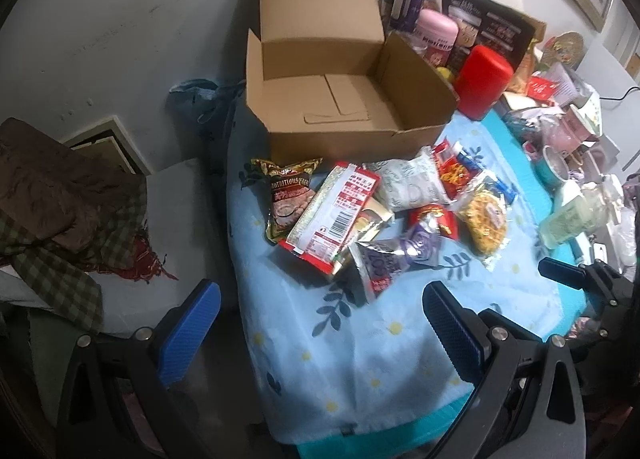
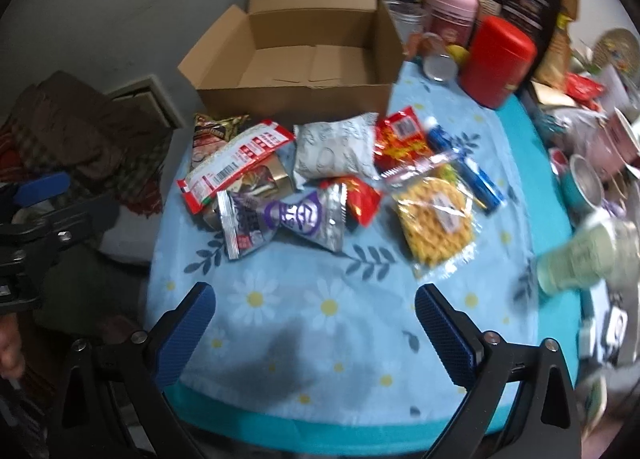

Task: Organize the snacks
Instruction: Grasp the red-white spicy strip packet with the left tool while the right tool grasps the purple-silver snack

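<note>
An open, empty cardboard box (image 1: 340, 107) (image 2: 304, 71) stands at the back of the table. In front of it lies a pile of snack packets: a long red-and-white packet (image 1: 336, 215) (image 2: 236, 163), a brown nut bag (image 1: 286, 195), a white pouch (image 1: 408, 183) (image 2: 336, 147), a purple-and-silver packet (image 1: 384, 263) (image 2: 280, 219), a red packet (image 2: 400, 135) and a clear bag of yellow noodles (image 1: 484, 219) (image 2: 436, 215). My left gripper (image 1: 320, 327) is open and empty, near the table's front left edge. My right gripper (image 2: 316, 319) is open and empty, over the front of the table.
The table has a light blue floral cloth (image 2: 328, 299). A red canister (image 1: 484, 79) (image 2: 500, 63), a pink jar (image 2: 452, 11), a teal cup (image 2: 584, 183) and much clutter fill the right side. A chair with cloths (image 1: 60, 195) stands at left.
</note>
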